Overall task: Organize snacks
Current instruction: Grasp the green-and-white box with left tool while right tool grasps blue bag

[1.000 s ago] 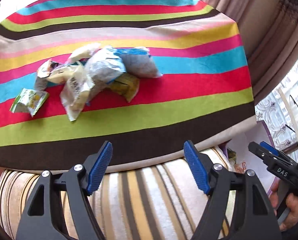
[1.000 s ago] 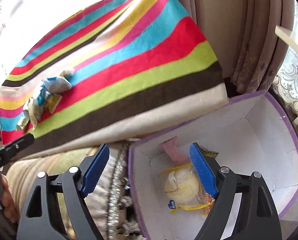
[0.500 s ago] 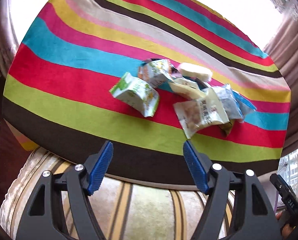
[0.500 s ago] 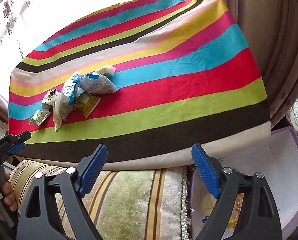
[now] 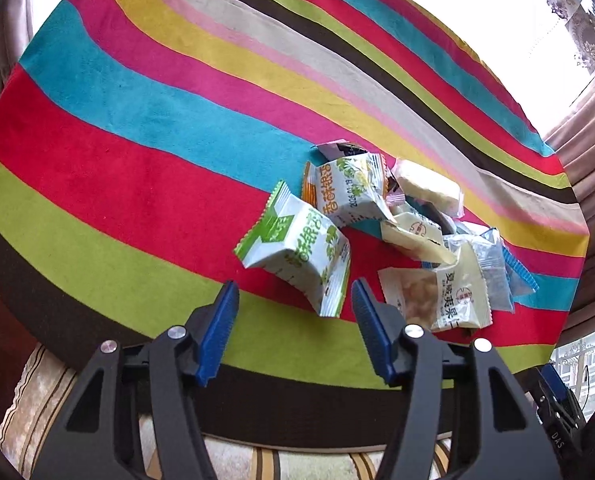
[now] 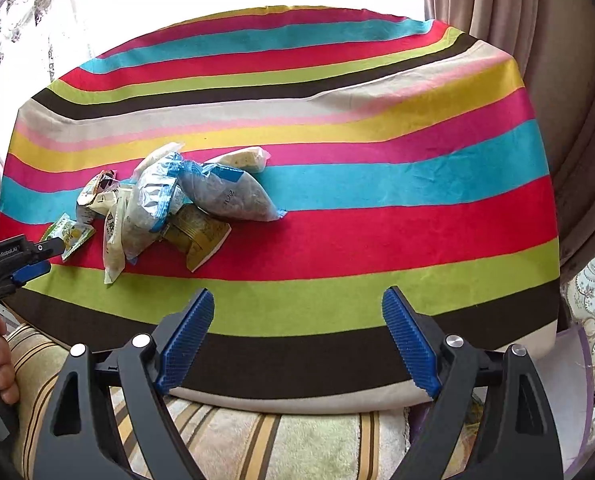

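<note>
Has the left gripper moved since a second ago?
Yes. The left gripper has come in toward the green-and-white snack packet on the striped cloth, jaws just closing, nothing between them.

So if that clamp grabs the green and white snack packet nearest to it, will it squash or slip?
The green and white packet looks puffed with air and crinkly, so it would probably dent and feel light. Its glossy film could be slippery, though the left gripper, whose jaws have just been closing with nothing between them yet, has ribbed blue pads that should help. Lying apart from the pile, it should lift cleanly.
</note>
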A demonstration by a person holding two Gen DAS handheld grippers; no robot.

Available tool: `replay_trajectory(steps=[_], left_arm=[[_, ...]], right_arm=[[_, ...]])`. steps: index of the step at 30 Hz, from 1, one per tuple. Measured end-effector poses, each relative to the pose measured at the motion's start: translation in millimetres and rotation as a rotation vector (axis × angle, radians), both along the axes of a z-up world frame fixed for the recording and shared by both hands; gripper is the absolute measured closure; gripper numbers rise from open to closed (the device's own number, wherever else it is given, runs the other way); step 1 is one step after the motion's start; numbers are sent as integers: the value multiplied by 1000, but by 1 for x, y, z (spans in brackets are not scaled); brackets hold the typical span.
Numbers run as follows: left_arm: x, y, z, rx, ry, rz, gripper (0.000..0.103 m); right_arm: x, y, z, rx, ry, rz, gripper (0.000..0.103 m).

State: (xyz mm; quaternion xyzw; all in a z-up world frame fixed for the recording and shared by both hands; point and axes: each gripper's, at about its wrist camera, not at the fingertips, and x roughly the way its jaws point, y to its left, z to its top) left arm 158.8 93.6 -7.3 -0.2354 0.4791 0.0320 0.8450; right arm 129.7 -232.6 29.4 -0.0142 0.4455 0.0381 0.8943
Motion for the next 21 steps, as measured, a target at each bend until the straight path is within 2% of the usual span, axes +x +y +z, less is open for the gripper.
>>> replay_trajectory(steps=[2, 4, 10, 21], left_arm=[[6, 0, -2, 5, -3, -4, 48], [13, 1, -5, 9, 0, -9, 55], [24, -1, -5, 49, -19, -23, 60], [26, -4, -5, 58, -46, -23, 62]], right_arm=[[8, 6, 0, -8, -2, 9, 19], [16, 11, -2, -17, -3, 17, 19], [42, 26, -7, -27, -11, 27, 16], [92, 53, -24, -80, -11, 77, 16]])
